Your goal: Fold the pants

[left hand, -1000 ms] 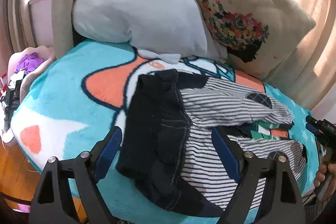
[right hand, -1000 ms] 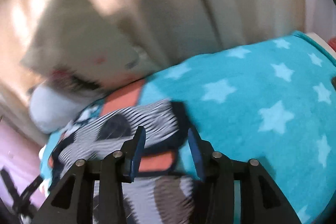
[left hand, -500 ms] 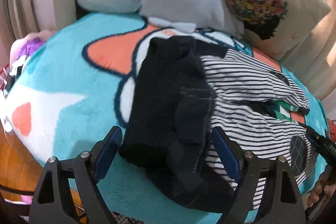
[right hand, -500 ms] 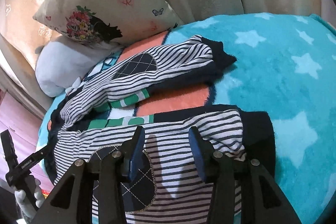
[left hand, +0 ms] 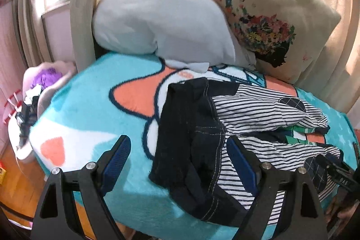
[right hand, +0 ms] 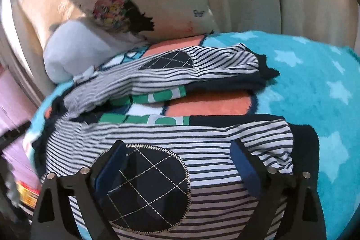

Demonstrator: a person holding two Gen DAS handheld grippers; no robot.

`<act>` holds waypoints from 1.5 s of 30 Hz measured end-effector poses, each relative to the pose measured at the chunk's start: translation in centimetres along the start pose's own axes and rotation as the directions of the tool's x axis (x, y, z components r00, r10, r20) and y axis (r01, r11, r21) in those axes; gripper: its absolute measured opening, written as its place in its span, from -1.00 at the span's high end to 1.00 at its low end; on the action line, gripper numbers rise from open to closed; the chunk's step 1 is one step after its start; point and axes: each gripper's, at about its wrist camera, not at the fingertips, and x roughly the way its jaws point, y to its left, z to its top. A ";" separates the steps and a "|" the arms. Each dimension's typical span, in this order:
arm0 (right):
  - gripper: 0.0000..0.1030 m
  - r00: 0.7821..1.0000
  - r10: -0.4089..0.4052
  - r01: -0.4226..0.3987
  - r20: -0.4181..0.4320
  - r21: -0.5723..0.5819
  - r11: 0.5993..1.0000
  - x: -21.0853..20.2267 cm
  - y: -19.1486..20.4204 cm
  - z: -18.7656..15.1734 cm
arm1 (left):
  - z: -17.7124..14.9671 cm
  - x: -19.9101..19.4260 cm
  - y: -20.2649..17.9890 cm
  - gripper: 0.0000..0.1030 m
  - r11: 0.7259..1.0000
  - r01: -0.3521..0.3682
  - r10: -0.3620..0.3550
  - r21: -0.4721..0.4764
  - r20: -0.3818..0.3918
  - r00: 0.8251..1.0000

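Both cameras have shifted over the last half second: the left wrist view has drawn back from the waistband, and the right wrist view has pushed in low over the near leg, its fingers now spread wider.

From the left wrist, the left gripper (left hand: 177, 159) hangs wide open and empty above the near edge of the bed (left hand: 94, 118). The pants (left hand: 202, 134) lie spread on the turquoise blanket, dark navy waistband at the left, two striped legs running off to the right. A grey plush pillow (left hand: 162, 21) and a floral cushion (left hand: 270, 21) sit at the far side. The right gripper (left hand: 337, 170) shows at the right edge.

From the right wrist, the right gripper (right hand: 177, 159) is wide open with nothing held, straddling the diamond-stitched knee patch (right hand: 148, 190) of the near leg. The far leg (right hand: 180, 69) lies apart, bare blanket between them.

This looks like light, limp cotton: it will sag and crease, not slip. Sturdier holds are probably the thick waistband seam and the dark cuffs; pinching mid-leg would likely bunch the cloth.
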 end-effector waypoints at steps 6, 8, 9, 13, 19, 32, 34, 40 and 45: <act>-0.88 0.995 -0.101 0.098 -0.019 -0.102 0.990 0.2 1.6 -0.4 | 0.0 -0.3 -1.3 -0.68 0.999 -0.012 0.012 0.047 0.002 1.000; -0.86 0.996 -0.086 0.085 -0.017 -0.083 0.993 -0.3 1.5 -0.2 | 0.0 -0.4 -1.6 -0.68 0.998 -0.021 0.021 0.055 0.001 1.000; -0.85 0.998 -0.069 0.068 -0.012 -0.070 0.995 -0.7 1.3 0.1 | 0.0 -0.3 -1.6 -0.68 0.998 -0.026 0.026 0.059 0.001 1.000; -0.85 0.998 -0.057 0.058 0.031 -0.057 0.997 -2.6 0.5 1.2 | 0.2 0.0 -1.9 -0.68 0.996 -0.054 0.054 0.073 -0.001 0.999; -0.85 0.992 -0.091 0.100 0.086 -0.101 0.990 -4.9 -1.1 4.1 | 0.4 0.8 -2.5 -0.68 0.993 -0.079 0.080 0.090 -0.013 0.997; -0.84 0.983 -0.126 0.152 0.136 -0.195 0.969 -5.3 -1.0 9.4 | 1.2 2.4 -3.9 -0.68 0.985 -0.092 0.099 0.143 -0.041 0.994; -0.84 0.983 -0.125 0.152 0.131 -0.212 0.965 -4.8 -1.0 10.2 | 2.0 2.9 -4.1 -0.68 0.986 -0.047 0.058 0.157 -0.067 0.996; -0.78 0.995 -0.063 0.080 0.073 -0.263 0.961 -2.7 -1.8 14.1 | 6.3 5.7 -4.2 -0.68 0.980 0.054 -0.030 0.189 -0.130 0.991; -0.70 0.998 -0.001 -0.020 -0.061 -0.334 0.942 1.1 -1.4 16.5 | 9.6 9.7 -5.4 -0.68 0.961 0.140 -0.094 0.239 -0.194 0.976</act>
